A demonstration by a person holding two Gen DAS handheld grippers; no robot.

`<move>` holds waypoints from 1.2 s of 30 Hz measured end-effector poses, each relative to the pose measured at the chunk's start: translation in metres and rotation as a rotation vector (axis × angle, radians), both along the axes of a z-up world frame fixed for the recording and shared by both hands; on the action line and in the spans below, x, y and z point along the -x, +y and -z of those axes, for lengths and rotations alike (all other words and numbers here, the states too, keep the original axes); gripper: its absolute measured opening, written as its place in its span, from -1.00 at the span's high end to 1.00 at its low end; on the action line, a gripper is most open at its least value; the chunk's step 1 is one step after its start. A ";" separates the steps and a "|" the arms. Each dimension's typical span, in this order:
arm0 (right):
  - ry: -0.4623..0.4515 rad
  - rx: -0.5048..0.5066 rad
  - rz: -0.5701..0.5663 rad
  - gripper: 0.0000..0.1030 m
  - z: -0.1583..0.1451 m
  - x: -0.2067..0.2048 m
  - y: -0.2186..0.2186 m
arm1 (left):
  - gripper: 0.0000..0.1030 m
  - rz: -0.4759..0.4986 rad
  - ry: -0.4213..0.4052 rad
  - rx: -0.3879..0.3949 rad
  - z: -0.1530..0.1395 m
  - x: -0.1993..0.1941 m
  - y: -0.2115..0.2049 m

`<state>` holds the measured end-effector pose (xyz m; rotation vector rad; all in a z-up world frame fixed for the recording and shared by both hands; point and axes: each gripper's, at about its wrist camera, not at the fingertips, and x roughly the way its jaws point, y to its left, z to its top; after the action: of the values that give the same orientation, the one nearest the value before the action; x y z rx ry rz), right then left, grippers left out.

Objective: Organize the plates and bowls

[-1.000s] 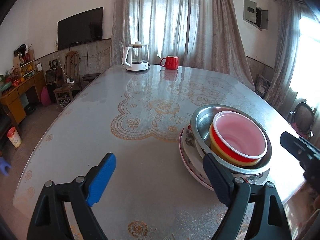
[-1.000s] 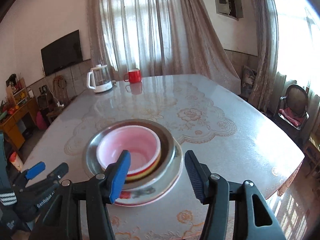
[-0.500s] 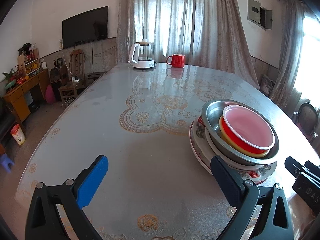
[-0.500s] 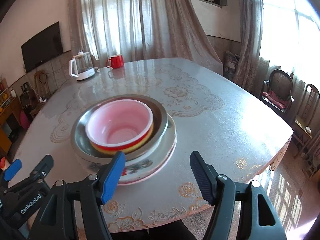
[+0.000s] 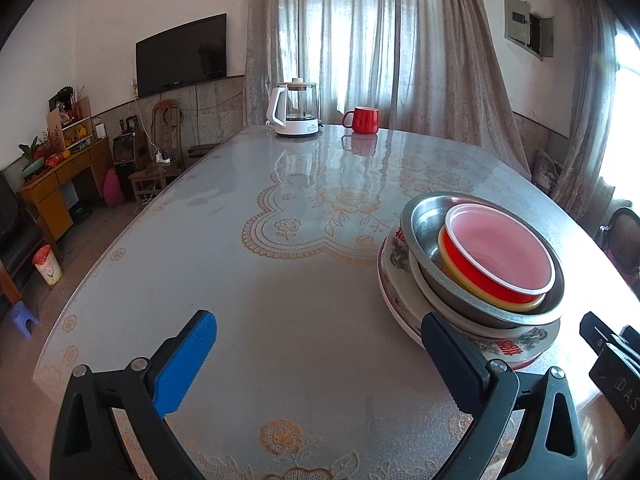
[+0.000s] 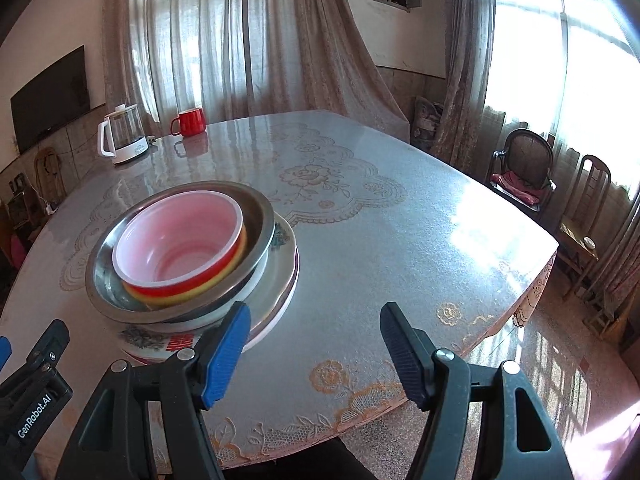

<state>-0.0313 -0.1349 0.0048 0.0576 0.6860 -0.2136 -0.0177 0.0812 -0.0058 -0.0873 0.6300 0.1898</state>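
A stack of dishes stands near the table's front edge. A red bowl with a pink inside sits in a yellow bowl, inside a steel bowl, on a flower-patterned plate. My left gripper is open and empty, left of the stack, its black finger just before the plate's rim. My right gripper is open and empty on the stack's other side, its blue finger close to the plate's rim.
The large table has a glossy lace-patterned cover. A glass kettle and a red mug stand at its far end. Chairs stand by the window on the right. The table's front edge lies just under both grippers.
Both grippers' jaws have spread wider. The right gripper has sunk and swung right, so the stack now lies to its left. The left view has pulled back slightly from the stack.
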 end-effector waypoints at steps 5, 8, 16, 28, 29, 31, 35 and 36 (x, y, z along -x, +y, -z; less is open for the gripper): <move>-0.017 -0.008 -0.030 -0.33 -0.002 0.002 0.006 | -0.99 0.020 0.001 -0.012 -0.001 0.000 -0.003; -0.010 -0.035 -0.039 -0.33 -0.001 0.000 0.007 | -0.99 0.014 -0.005 -0.011 0.000 0.001 0.000; -0.006 -0.013 -0.066 -0.33 -0.001 -0.002 0.021 | -0.99 0.004 0.001 0.010 0.002 0.001 0.006; -0.002 -0.029 -0.054 -0.33 0.001 -0.003 0.016 | -0.99 0.032 0.017 0.017 0.001 0.001 0.001; -0.003 -0.030 -0.053 -0.33 0.001 -0.003 0.016 | -0.99 0.034 0.017 0.018 0.001 0.001 0.000; 0.001 -0.031 -0.052 -0.33 0.002 -0.004 0.015 | -0.99 0.046 0.022 0.022 0.001 0.000 -0.002; 0.002 -0.034 -0.050 -0.33 0.003 -0.004 0.015 | -0.99 0.048 0.014 0.001 0.001 0.003 -0.006; 0.003 -0.033 -0.050 -0.33 0.003 -0.004 0.015 | -0.94 0.047 0.008 -0.003 0.001 0.004 -0.006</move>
<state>-0.0268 -0.1198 0.0019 0.0718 0.6929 -0.1548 -0.0212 0.0751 -0.0069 -0.0684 0.6395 0.1456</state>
